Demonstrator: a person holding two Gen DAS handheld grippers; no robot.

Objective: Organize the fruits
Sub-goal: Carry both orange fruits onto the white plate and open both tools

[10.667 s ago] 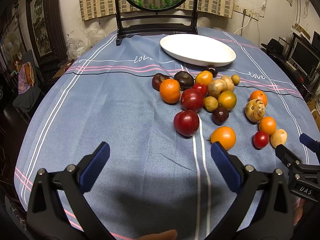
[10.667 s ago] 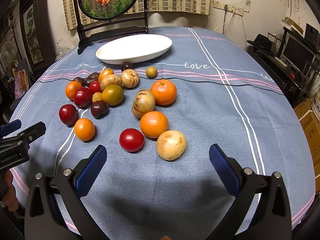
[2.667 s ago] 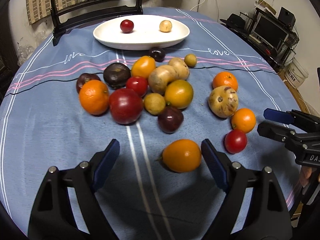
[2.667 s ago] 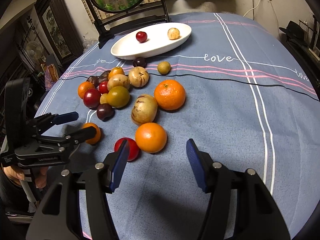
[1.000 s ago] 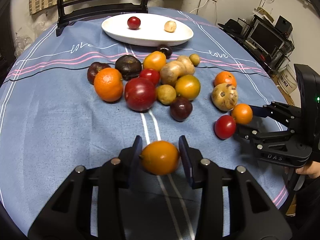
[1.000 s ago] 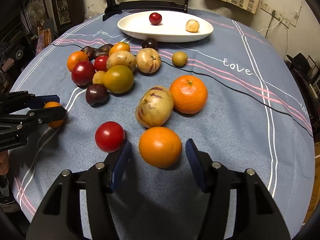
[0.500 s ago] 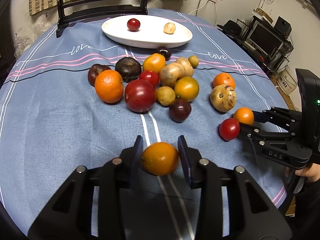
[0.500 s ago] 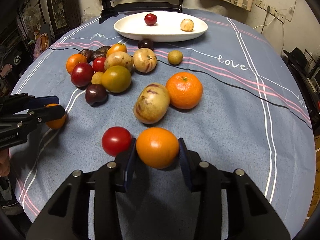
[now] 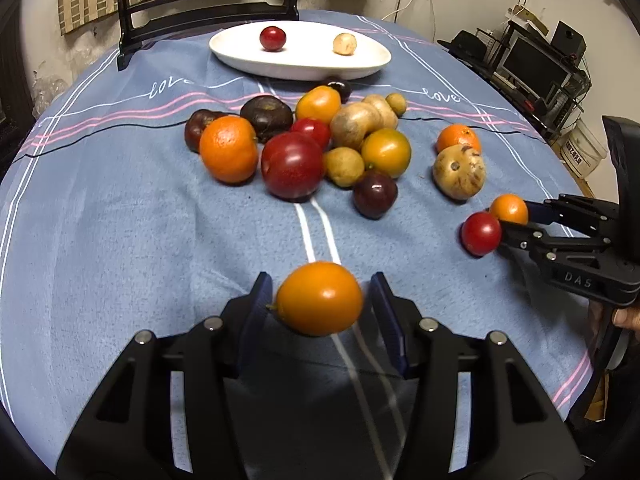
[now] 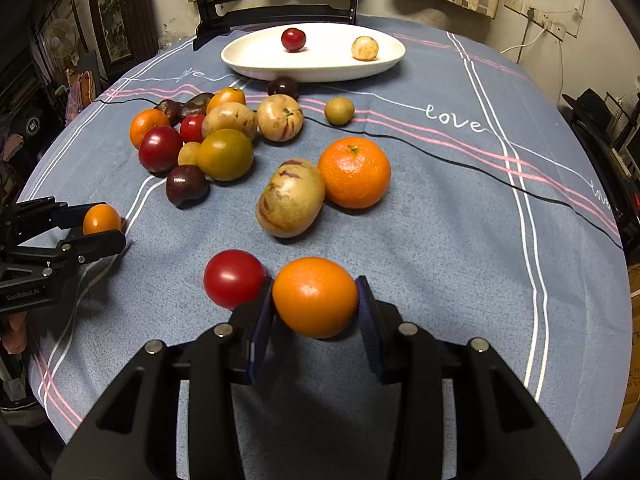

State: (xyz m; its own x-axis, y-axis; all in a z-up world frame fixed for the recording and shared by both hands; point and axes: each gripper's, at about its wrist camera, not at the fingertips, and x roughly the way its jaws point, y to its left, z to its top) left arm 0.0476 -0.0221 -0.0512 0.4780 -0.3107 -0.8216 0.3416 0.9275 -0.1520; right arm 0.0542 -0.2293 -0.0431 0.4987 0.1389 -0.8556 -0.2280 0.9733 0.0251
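Meanwhile, the left gripper [image 9: 320, 312] is opening, its pads standing clear of the yellow-orange fruit [image 9: 319, 298] between them, while the right gripper [image 10: 315, 312] is clamping an orange [image 10: 315, 297] beside a red tomato [image 10: 234, 278].

Each hand-held gripper [image 9: 320, 320] has a matte black frame, silver screws, and blue finger pads [image 10: 368, 320]; one body reads "DAS", the other "GenRobot.AI".

A matt, slightly fuzzy blue cloth [image 9: 120, 240] covers the worktop; the white plate [image 9: 248, 58] looks glossy ceramic; the red tomato [image 10: 234, 279] shines smooth.
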